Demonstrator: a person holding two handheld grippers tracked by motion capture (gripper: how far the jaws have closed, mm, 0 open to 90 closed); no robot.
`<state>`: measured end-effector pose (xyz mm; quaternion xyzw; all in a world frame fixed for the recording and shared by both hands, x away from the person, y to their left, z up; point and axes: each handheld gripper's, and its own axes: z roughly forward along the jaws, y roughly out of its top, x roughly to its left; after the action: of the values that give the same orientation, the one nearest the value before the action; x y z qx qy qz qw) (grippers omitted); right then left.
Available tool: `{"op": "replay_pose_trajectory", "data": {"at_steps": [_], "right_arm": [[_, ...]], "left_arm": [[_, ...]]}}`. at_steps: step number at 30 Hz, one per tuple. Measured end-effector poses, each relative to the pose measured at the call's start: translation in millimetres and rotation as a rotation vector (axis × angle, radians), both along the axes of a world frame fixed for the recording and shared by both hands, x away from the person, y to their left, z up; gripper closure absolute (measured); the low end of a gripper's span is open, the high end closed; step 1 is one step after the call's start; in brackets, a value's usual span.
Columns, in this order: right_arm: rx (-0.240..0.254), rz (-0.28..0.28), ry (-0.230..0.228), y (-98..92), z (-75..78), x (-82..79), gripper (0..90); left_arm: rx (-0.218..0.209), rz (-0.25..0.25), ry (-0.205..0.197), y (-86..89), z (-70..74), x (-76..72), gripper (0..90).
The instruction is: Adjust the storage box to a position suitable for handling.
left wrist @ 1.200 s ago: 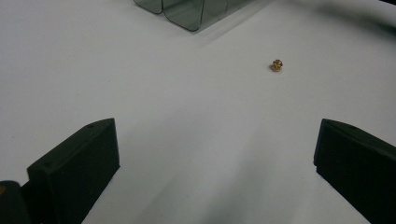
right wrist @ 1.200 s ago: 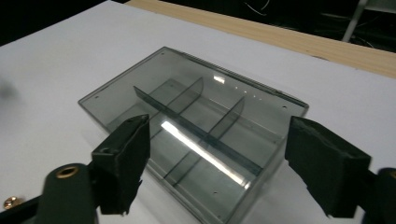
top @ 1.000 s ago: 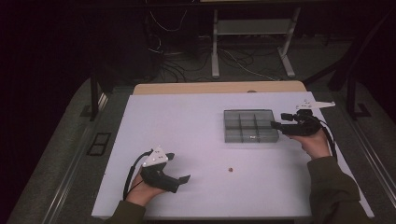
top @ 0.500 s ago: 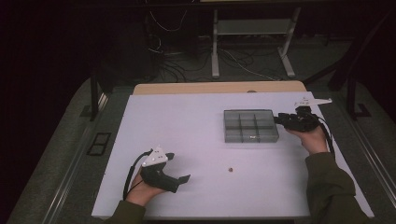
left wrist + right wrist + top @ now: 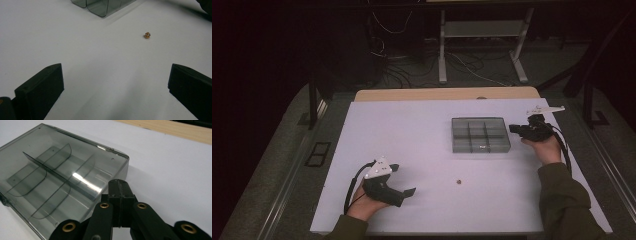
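The organizer box [image 5: 62, 177] is glossy smoked clear plastic; the desk [image 5: 422, 135] is smooth matt white; the tongs [image 5: 120, 195] are matt black plastic.

Dim room, lit desk in the middle.
White desk [image 5: 412, 130] top, bright against dark surroundings; a light wooden strip [image 5: 447, 94] runs along its far edge. Grey floor [image 5: 272, 165] on both sides, with a black rectangular outline marked on it at left. Beyond the desk, far centre: a pale metal stand [image 5: 482, 45] and loose cables [image 5: 397, 60] on the floor. Far wall lost in darkness.
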<state>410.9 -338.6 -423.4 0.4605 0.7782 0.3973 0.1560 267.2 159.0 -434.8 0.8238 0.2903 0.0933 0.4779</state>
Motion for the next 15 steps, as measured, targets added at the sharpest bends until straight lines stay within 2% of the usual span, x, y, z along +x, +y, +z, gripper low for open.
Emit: {"op": "replay_pose_trajectory", "data": {"at_steps": [6,15], "right_arm": [[-0.016,0.008,0.027,1.8,-6.4,1.2,89.2],[-0.009,0.017,0.070,0.5,-16.5,0.5,89.3]], "left_arm": [[0.003,-0.002,0.001,0.0,0.1,-0.2,0.0],[0.006,-0.006,-0.001,-0.6,0.0,-0.6,0.0]]}}
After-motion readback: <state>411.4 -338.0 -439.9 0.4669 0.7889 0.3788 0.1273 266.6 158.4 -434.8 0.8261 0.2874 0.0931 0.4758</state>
